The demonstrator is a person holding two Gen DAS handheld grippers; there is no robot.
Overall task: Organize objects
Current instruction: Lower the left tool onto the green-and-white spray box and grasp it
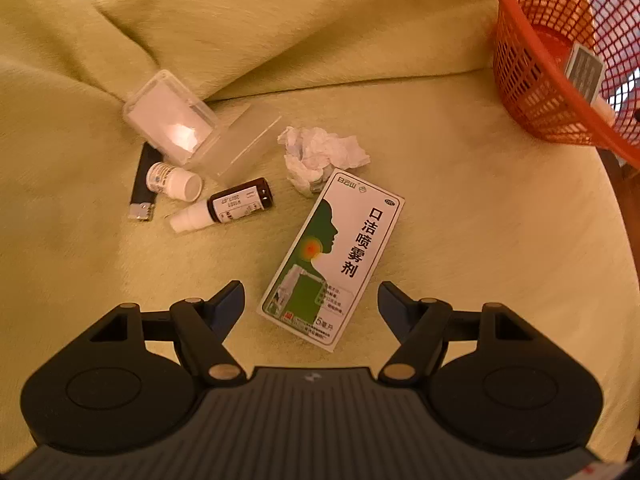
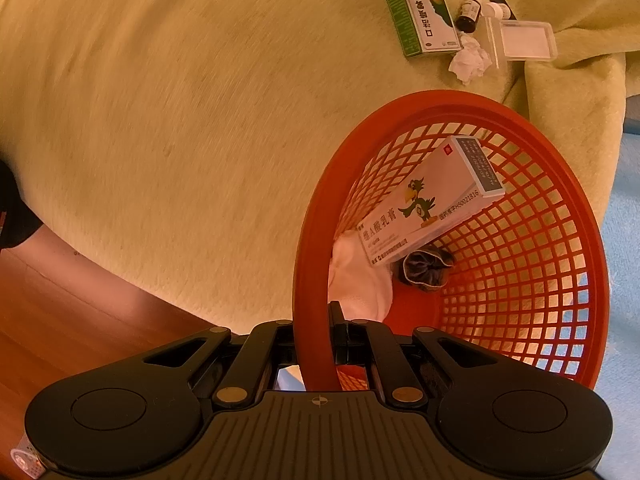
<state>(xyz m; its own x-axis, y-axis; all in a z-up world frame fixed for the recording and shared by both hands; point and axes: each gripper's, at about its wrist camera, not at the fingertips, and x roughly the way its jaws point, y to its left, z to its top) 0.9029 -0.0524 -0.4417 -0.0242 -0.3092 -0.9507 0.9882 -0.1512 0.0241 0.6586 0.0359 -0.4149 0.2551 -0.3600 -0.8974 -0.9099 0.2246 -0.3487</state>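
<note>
A white and green spray box point(image 1: 332, 256) lies flat on the yellow-green blanket point(image 1: 480, 240). My left gripper point(image 1: 310, 286) points down over the box's near end, open, with a finger on either side and not touching it. Beyond it lie a crumpled tissue point(image 1: 320, 156), a brown spray bottle point(image 1: 236, 204), a small white bottle point(image 1: 172, 180), a clear plastic case point(image 1: 172, 120) and a black strip point(image 1: 144, 184). My right gripper point(image 2: 320, 320) is shut on the rim of the red mesh basket point(image 2: 316, 240), which holds a pale cream box point(image 2: 432, 204).
Also in the basket are a white cloth point(image 2: 356, 280) and a dark bundled item point(image 2: 424, 272). The basket point(image 1: 540, 80) stands at the blanket's right edge. A raised blanket fold point(image 1: 200, 40) runs behind the objects. A wooden floor point(image 2: 60, 320) shows beyond the near edge.
</note>
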